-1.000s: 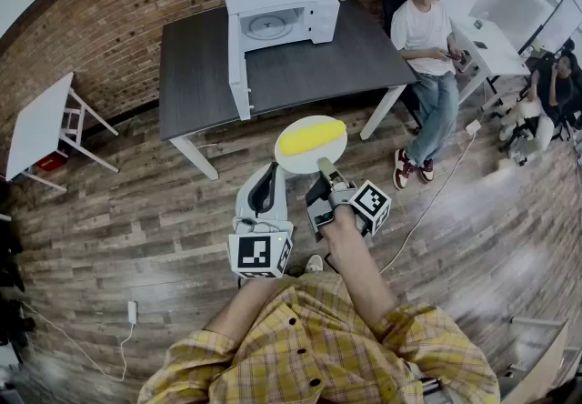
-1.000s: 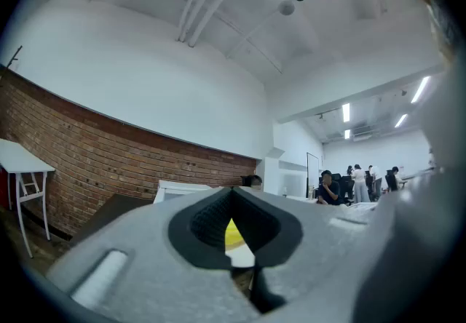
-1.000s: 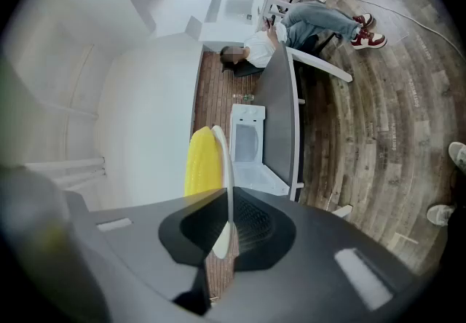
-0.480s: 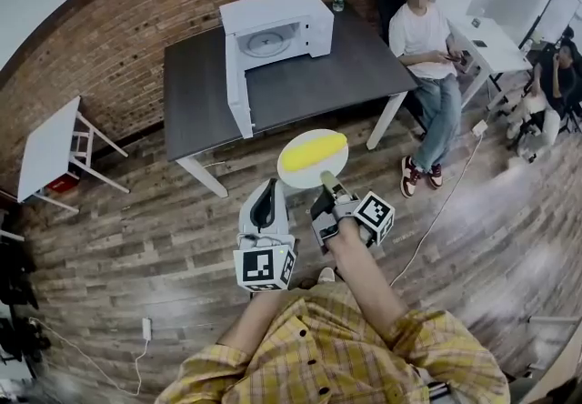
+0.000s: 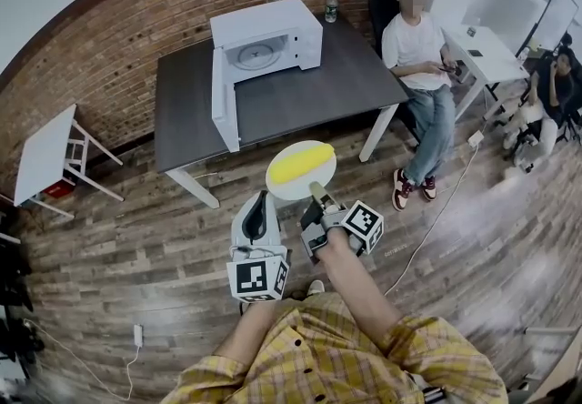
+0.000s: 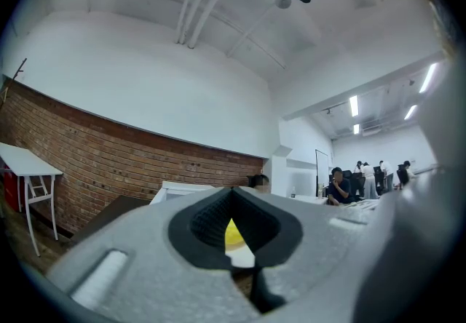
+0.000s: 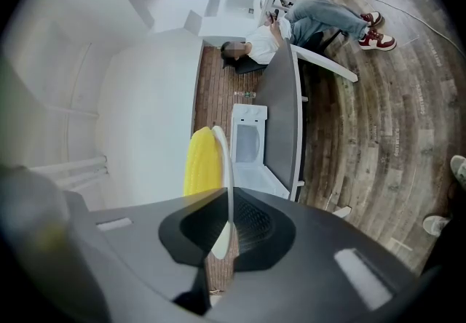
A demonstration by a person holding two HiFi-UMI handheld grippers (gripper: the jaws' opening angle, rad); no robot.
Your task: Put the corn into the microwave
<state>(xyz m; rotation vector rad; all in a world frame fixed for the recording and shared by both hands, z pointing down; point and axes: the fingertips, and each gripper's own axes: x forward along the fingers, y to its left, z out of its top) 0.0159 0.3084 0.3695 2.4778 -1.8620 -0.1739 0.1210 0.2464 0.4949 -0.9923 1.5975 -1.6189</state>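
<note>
**Corn on a plate, held short of the open microwave**

The right gripper [image 5: 314,191] has its jaws clamped on the near rim of a white plate [image 5: 284,182], holding it level above the wooden floor [image 5: 136,238]. The yellow corn [image 5: 305,159] lies across the far half of the plate. The left gripper [image 5: 258,204] hangs just to the left of the plate, with its jaws together and nothing between them. Each gripper's cube [image 5: 257,277] bears black-and-white square markers.

The white microwave [image 5: 268,36] stands on the far left part of a dark table [image 5: 309,88], well apart from the plate. Its door [image 5: 219,109] is swung open toward the near side. A bottle [image 5: 331,5] stands at the table's far edge, and a seated person [image 5: 418,43] is at the table's right end.
</note>
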